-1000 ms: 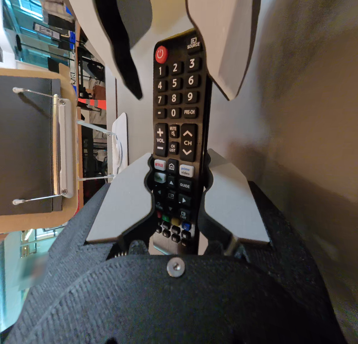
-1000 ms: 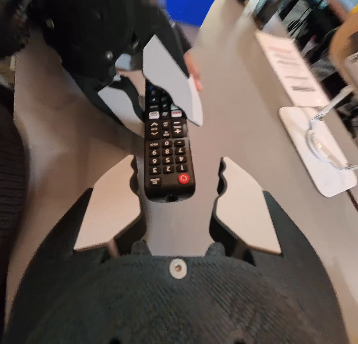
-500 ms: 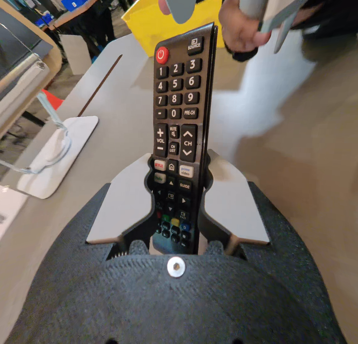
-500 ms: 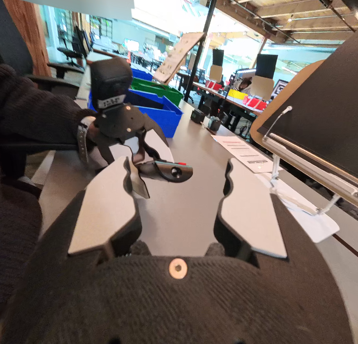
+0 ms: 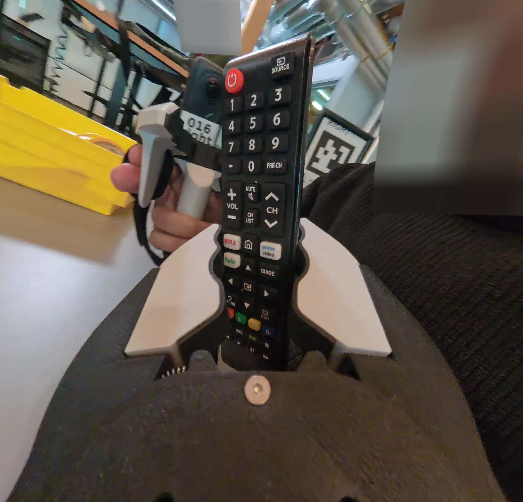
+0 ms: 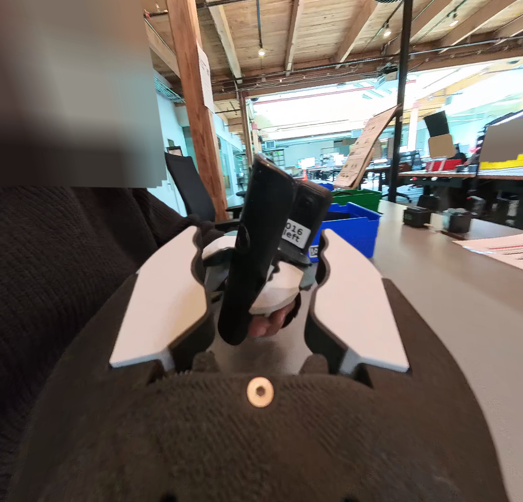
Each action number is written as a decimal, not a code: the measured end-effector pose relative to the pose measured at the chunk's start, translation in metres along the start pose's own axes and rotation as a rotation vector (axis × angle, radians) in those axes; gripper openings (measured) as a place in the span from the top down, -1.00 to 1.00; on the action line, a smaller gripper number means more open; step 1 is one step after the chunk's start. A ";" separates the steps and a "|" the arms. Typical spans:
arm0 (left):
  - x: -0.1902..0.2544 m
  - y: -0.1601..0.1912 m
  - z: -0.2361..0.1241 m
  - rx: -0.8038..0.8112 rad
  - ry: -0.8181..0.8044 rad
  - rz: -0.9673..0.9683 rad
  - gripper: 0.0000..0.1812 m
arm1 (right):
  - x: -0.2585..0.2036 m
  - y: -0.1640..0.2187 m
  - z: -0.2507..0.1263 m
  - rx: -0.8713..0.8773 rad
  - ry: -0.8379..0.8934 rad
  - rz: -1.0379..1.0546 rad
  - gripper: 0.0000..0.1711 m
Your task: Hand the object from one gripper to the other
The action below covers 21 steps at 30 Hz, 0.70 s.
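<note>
The remote control (image 5: pixel 259 199) is held by the left gripper (image 5: pixel 256 259), whose two white fingers (image 5: pixel 181 298) are clenched on its lower half, at the coloured buttons. The remote stands out forward along the fingers, so its long axis runs in line with this gripper, and the end with the red power button is free.

The right gripper (image 6: pixel 260 264) is released, with its jaws wide apart and nothing between the pads. In the right wrist view the dark back of the remote (image 6: pixel 259 250) is seen, tilted a little from upright. It appears between the two white fingers (image 6: pixel 356 298) and nearer to the left one, but it cannot be told whether it is truly inside the gap or only just ahead of it; no touching is seen.

The handover is judged not yet done. For the next move the right gripper should probably be closed across the narrow width of the remote. If the left grip is released too early, the remote may fall on the grey table (image 6: pixel 441 290).
</note>
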State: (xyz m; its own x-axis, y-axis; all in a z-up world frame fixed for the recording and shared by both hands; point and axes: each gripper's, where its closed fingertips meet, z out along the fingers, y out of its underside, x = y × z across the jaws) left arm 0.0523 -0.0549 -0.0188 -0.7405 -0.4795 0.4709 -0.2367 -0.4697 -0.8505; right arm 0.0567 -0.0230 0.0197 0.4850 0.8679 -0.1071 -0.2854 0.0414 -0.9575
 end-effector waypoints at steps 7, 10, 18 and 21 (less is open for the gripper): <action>0.012 0.017 0.013 -0.036 0.164 -0.212 0.47 | -0.021 0.004 0.013 0.039 -0.154 0.220 0.31; 0.013 0.019 0.014 -0.016 0.203 -0.270 0.47 | -0.025 0.007 0.015 0.029 -0.179 0.287 0.60; 0.016 0.025 0.016 -0.063 0.215 -0.272 0.47 | -0.026 0.011 0.014 -0.019 -0.194 0.304 0.71; 0.008 0.028 0.016 -0.085 0.144 -0.225 0.32 | -0.025 0.009 0.012 -0.028 -0.202 0.327 0.70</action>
State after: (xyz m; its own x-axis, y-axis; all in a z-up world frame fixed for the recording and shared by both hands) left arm 0.0496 -0.0833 -0.0349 -0.7437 -0.2568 0.6172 -0.4530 -0.4854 -0.7478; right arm 0.0316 -0.0382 0.0167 0.1991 0.9130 -0.3562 -0.3737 -0.2653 -0.8888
